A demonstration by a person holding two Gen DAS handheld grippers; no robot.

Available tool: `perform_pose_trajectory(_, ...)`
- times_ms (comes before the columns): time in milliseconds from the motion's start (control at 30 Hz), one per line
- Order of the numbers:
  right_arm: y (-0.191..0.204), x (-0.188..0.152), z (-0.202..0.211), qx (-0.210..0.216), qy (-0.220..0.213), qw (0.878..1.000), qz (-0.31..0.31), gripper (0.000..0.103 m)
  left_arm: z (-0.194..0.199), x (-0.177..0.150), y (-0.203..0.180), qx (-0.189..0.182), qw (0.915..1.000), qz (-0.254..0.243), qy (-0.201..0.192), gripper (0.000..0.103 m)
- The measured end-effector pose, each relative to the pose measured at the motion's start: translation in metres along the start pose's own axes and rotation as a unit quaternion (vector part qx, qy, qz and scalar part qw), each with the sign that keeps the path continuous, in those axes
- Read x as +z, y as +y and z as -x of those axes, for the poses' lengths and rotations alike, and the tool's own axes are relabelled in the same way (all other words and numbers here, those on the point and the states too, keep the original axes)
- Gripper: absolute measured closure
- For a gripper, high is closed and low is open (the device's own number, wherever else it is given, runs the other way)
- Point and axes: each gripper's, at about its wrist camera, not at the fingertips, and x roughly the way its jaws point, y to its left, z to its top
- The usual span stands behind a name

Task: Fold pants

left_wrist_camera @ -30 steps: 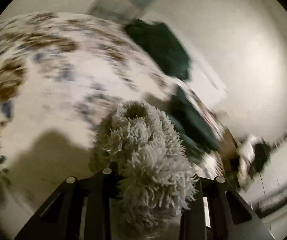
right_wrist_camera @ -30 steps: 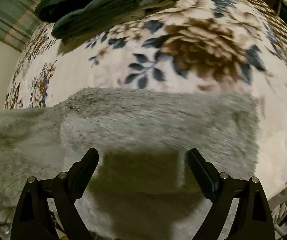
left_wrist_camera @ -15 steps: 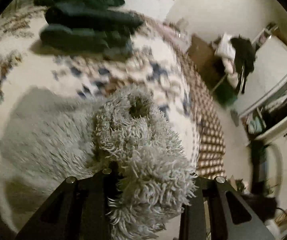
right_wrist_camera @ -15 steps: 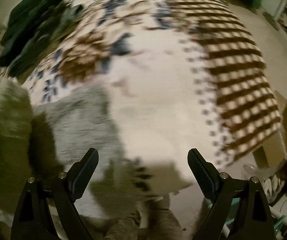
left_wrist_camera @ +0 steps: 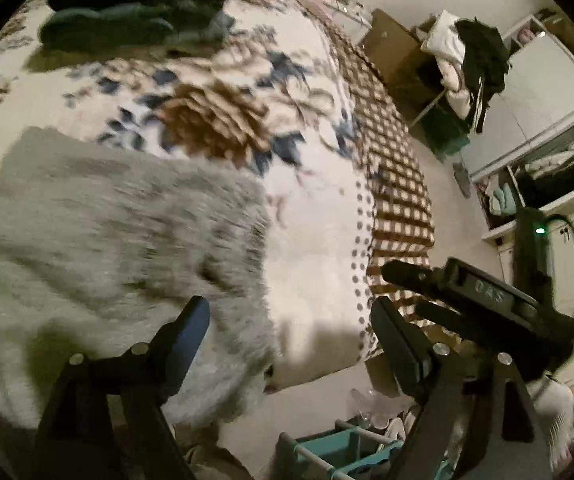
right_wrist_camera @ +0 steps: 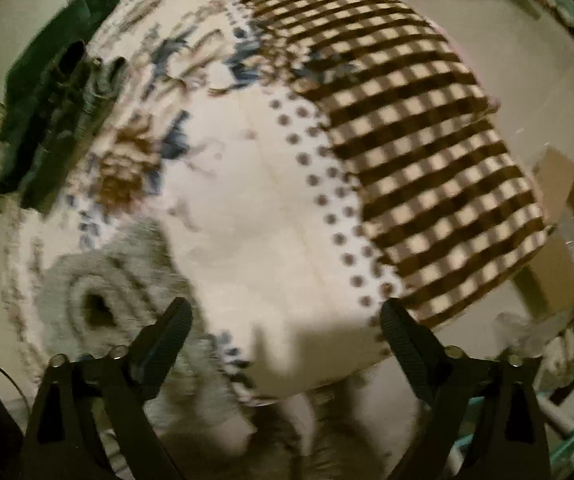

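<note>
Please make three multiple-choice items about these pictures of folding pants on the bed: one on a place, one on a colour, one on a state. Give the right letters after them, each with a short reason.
1. Where do the fluffy pants lie?
A. on the floral blanket
B. on the floor
C. on the checked blanket

2. What colour are the fluffy pants?
A. dark green
B. grey
C. brown

3. What is between the fingers of the left hand-held gripper?
A. a bunched part of the pants
B. a dark garment
C. nothing gripped

Key:
1 A: they rest flat on the floral blanket.
2 B: the pile is pale grey; the dark green clothes lie apart, far up the bed.
3 C: its jaws are opening, and the pants lie below, untouched.
</note>
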Motion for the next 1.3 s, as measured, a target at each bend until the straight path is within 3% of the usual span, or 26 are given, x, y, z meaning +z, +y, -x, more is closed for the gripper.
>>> perform_pose_trajectory(133, 0.042, 0.000, -0.012, 0.081, 0.029, 0.996, 0.025, 0.004, 0.045, 0.021, 0.047, 0.050, 0.9973, 0.028, -0.045, 0.021)
perform_pose_trajectory(267, 0.095, 0.000, -0.049, 0.143, 0.073, 0.986, 0.049, 0.004, 0.072, 0.045, 0.117, 0.113, 0.9888, 0.070, -0.068, 0.021)
perform_pose_trajectory(367, 0.127, 0.003, -0.082, 0.149, 0.106, 0.981, 0.058, 0.004, 0.070, 0.060, 0.153, 0.142, 0.9846, 0.081, -0.062, 0.021)
perform_pose_trajectory(433, 0.138, 0.004, -0.104, 0.120, 0.127, 0.983, 0.056, 0.008, 0.062, 0.068, 0.167, 0.144, 0.9849, 0.077, -0.056, 0.021)
perform_pose_trajectory(467, 0.139, 0.005, -0.109, 0.108, 0.123, 0.985, 0.048, 0.016, 0.060, 0.069, 0.171, 0.145, 0.9852, 0.075, -0.052, 0.021)
perform_pose_trajectory(500, 0.136, 0.008, -0.107, 0.095, 0.110, 0.989, 0.041, 0.055, 0.053, 0.072, 0.175, 0.141, 0.9865, 0.070, -0.044, 0.021)
perform_pose_trajectory(533, 0.132, 0.010, -0.106, 0.085, 0.107, 0.990, 0.034, 0.070, 0.048, 0.074, 0.178, 0.138, 0.9873, 0.068, -0.039, 0.021)
perform_pose_trajectory(600, 0.117, 0.020, -0.089, 0.073, 0.084, 0.994, 0.008, 0.074, 0.037, 0.079, 0.185, 0.124, 0.9894, 0.070, -0.027, 0.021)
perform_pose_trajectory(700, 0.095, 0.033, -0.071, 0.043, 0.048, 0.998, -0.001, 0.074, 0.023, 0.090, 0.190, 0.104, 0.9916, 0.075, -0.019, 0.021)
perform_pose_trajectory(767, 0.076, 0.041, -0.081, 0.052, 0.074, 0.996, -0.023, 0.072, 0.012, 0.098, 0.193, 0.098, 0.9923, 0.074, -0.013, 0.021)
perform_pose_trajectory(833, 0.067, 0.044, -0.093, 0.070, 0.125, 0.989, -0.040, 0.059, -0.003, 0.104, 0.194, 0.088, 0.9930, 0.078, 0.001, 0.021)
perform_pose_trajectory(867, 0.067, 0.044, -0.092, 0.066, 0.129, 0.989, -0.041, 0.043, -0.007, 0.106, 0.195, 0.083, 0.9933, 0.080, 0.006, 0.021)
perform_pose_trajectory(900, 0.065, 0.043, -0.086, 0.067, 0.122, 0.990, -0.036, 0.034, -0.014, 0.107, 0.196, 0.079, 0.9935, 0.081, 0.013, 0.021)
perform_pose_trajectory(1000, 0.060, 0.026, -0.071, 0.073, 0.116, 0.990, -0.021, 0.024, -0.027, 0.106, 0.197, 0.078, 0.9931, 0.083, 0.029, 0.021)
perform_pose_trajectory(1100, 0.040, -0.006, -0.089, 0.092, 0.166, 0.980, -0.055, 0.021, -0.034, 0.105, 0.199, 0.076, 0.9925, 0.090, 0.033, 0.021)
perform_pose_trajectory(1167, 0.024, -0.028, -0.108, 0.140, 0.199, 0.964, -0.110, 0.022, -0.037, 0.105, 0.200, 0.078, 0.9921, 0.091, 0.035, 0.021)
perform_pose_trajectory(1200, 0.019, -0.039, -0.112, 0.160, 0.197, 0.958, -0.135, 0.038, -0.039, 0.105, 0.200, 0.079, 0.9922, 0.089, 0.036, 0.021)
perform_pose_trajectory(1233, 0.015, -0.046, -0.112, 0.165, 0.191, 0.956, -0.148, 0.077, -0.040, 0.105, 0.200, 0.079, 0.9923, 0.088, 0.037, 0.021)
perform_pose_trajectory(1300, 0.010, -0.057, -0.100, 0.153, 0.168, 0.961, -0.160, 0.085, -0.041, 0.106, 0.199, 0.078, 0.9927, 0.083, 0.040, 0.021)
